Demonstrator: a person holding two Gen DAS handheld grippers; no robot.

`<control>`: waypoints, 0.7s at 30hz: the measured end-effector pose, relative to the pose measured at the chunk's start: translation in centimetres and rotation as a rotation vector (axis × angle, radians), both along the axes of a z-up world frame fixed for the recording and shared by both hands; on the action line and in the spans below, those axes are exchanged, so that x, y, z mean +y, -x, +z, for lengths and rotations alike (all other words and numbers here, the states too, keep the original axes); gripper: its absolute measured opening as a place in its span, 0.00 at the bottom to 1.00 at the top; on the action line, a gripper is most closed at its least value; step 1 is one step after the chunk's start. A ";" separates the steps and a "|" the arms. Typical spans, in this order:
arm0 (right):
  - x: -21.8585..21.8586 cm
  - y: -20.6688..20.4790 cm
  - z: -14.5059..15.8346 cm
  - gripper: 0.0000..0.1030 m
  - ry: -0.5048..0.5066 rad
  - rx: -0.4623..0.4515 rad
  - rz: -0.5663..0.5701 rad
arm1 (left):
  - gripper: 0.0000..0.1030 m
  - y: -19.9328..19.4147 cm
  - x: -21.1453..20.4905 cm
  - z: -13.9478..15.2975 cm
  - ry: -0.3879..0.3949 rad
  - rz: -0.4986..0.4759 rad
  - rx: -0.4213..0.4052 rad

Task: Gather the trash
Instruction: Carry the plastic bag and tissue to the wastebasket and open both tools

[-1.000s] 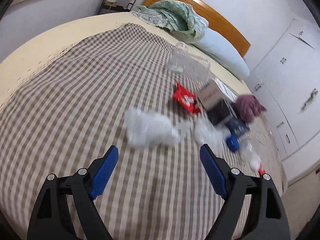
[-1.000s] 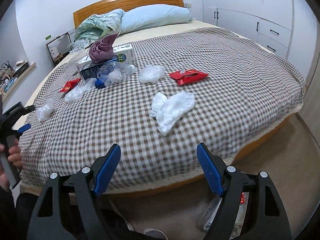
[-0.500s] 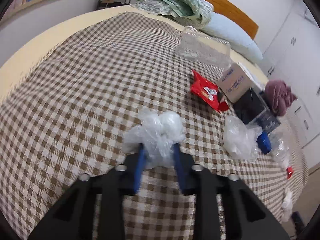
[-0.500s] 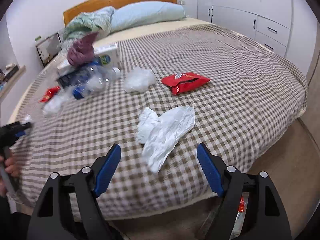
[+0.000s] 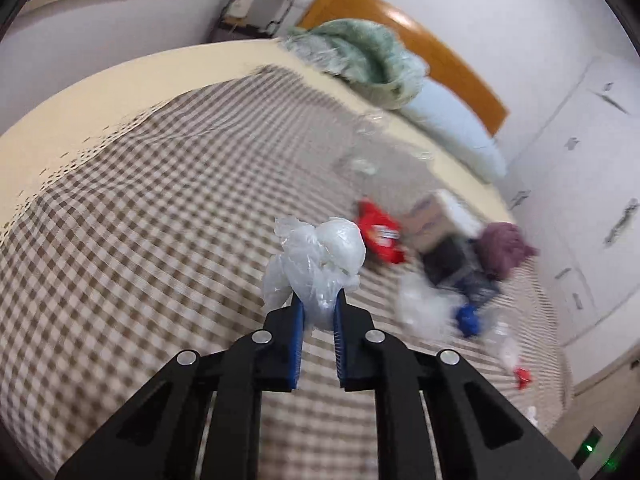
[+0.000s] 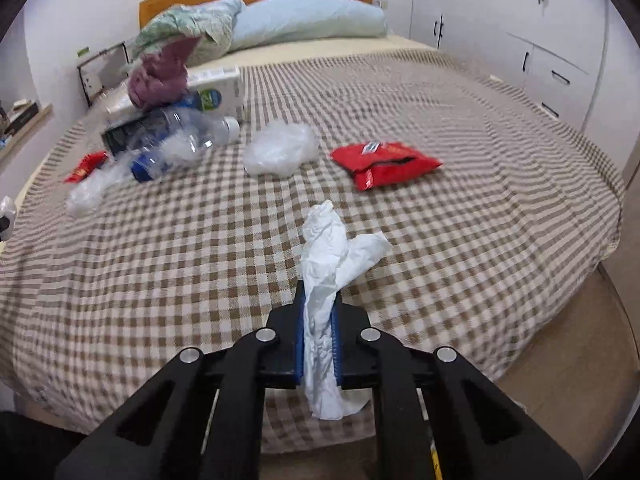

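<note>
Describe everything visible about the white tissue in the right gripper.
The tissue is thin, crumpled white paper, twisted into a long strip. The right gripper, its jaws closing, pinches it between blue pads around its middle. Two wrinkled lobes stick out ahead of the fingers over the checked bedspread; a limp tail hangs down behind them. Whether it touches the bedspread cannot be told.

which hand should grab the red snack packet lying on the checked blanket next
Right, once freed. Both jaws are closing on trash: the left gripper on a plastic bag, the right gripper on a white tissue. The red packet lies just beyond the right.
</note>
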State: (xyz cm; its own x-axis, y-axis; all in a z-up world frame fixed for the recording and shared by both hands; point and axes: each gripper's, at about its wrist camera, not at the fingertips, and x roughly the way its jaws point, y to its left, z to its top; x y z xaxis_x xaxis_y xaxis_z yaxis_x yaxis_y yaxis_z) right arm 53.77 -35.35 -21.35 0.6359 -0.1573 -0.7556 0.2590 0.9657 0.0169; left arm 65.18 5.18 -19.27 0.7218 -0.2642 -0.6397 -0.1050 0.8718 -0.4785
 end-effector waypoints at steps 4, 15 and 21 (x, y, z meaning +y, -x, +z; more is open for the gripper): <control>-1.4 4.0 2.8 0.10 0.003 -0.067 -0.022 | 0.10 4.1 -3.7 2.4 -0.026 -0.109 -0.096; -10.4 17.8 5.7 0.10 0.035 -0.112 -0.162 | 0.10 16.5 -18.5 4.2 0.114 -0.656 -0.050; -15.4 25.3 0.3 0.10 -0.028 0.019 -0.274 | 0.10 21.7 -28.7 2.2 0.037 -0.852 0.054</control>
State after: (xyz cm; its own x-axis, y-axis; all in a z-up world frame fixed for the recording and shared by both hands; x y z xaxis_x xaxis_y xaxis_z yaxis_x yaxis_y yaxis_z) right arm 28.44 -50.77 -21.00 0.5584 -0.3007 -0.7732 0.5114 0.8586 0.0353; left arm 43.51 -23.47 -17.03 0.2361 -0.7245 -0.6476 0.5561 0.6472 -0.5214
